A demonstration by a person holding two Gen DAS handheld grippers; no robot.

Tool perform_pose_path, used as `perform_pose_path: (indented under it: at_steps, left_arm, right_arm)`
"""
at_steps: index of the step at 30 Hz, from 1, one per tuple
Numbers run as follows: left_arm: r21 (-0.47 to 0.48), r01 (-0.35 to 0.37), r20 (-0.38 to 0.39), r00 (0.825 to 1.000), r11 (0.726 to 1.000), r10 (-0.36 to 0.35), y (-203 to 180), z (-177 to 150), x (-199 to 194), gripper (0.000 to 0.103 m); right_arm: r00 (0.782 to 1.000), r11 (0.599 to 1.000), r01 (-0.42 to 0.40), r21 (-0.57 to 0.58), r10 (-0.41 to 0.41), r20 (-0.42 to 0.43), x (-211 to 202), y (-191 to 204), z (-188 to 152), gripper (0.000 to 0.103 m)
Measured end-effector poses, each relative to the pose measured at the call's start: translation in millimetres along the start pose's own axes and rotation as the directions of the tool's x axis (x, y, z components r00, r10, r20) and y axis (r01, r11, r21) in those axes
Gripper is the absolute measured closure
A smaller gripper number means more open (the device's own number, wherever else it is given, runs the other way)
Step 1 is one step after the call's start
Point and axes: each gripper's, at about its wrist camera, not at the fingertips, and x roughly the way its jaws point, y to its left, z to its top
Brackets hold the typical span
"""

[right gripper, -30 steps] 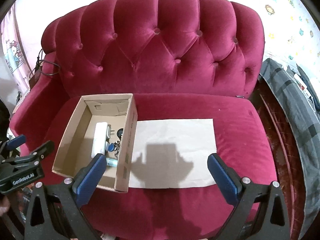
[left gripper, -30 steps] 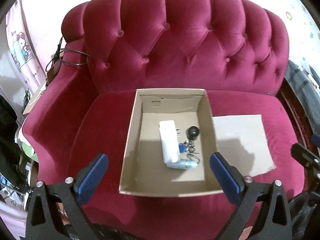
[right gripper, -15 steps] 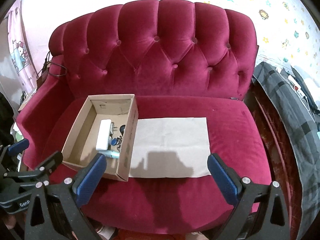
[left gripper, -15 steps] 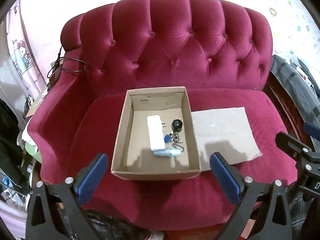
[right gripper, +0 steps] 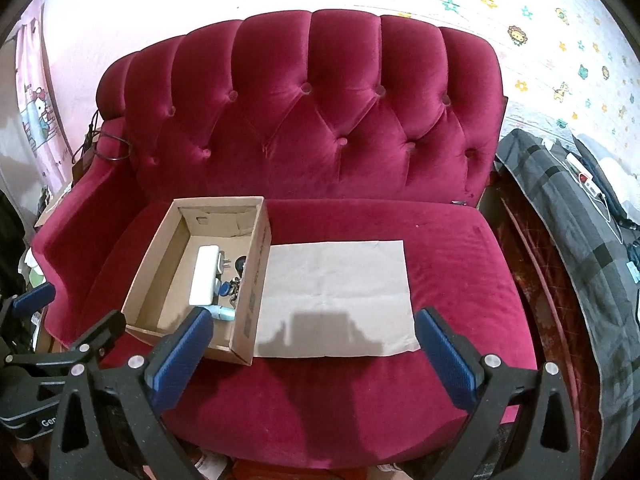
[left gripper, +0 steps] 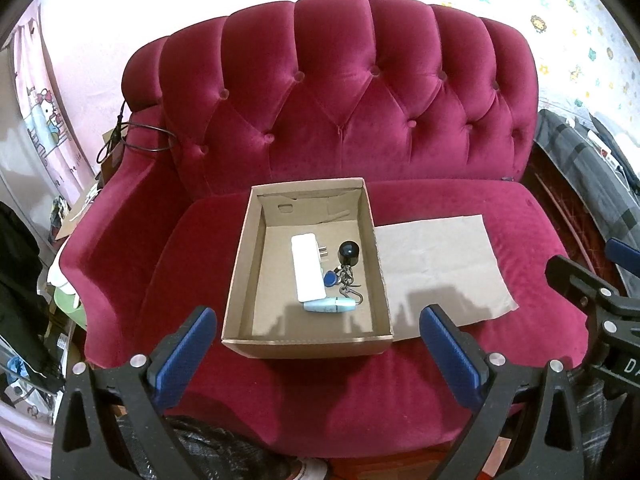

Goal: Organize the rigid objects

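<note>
An open cardboard box (left gripper: 244, 264) (right gripper: 256, 264) stands on the seat of a red velvet sofa (left gripper: 344, 96). In it lie a white plug adapter (left gripper: 306, 266) (right gripper: 204, 276), a key bunch with a black fob (left gripper: 348, 254) and a light blue tube (left gripper: 330, 305). A flat sheet of brown paper (left gripper: 440, 264) (right gripper: 340, 292) lies bare to the right of the box. My left gripper (left gripper: 316, 348) is open and empty, held off the sofa's front edge. My right gripper (right gripper: 312, 344) is open and empty too, in front of the paper.
A grey checked cloth (right gripper: 580, 248) with small items lies to the right of the sofa. A black cable (left gripper: 136, 136) hangs over the left armrest. Clutter and a pink curtain (left gripper: 36, 112) stand at the left.
Both grippers have pulled back and up from the sofa, so the box and the paper look smaller and farther. The things in the box have not moved.
</note>
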Motion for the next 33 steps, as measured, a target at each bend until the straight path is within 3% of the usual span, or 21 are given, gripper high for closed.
perform_pose_path:
  at_steps: [33]
  left_arm:
    - [0.015,0.002,0.003,1.000,1.000,-0.002,-6,-3,-11,0.000]
  right_arm:
    - [1.000,1.000,-0.004,0.010,0.004,0.005,-11,-1,1,0.000]
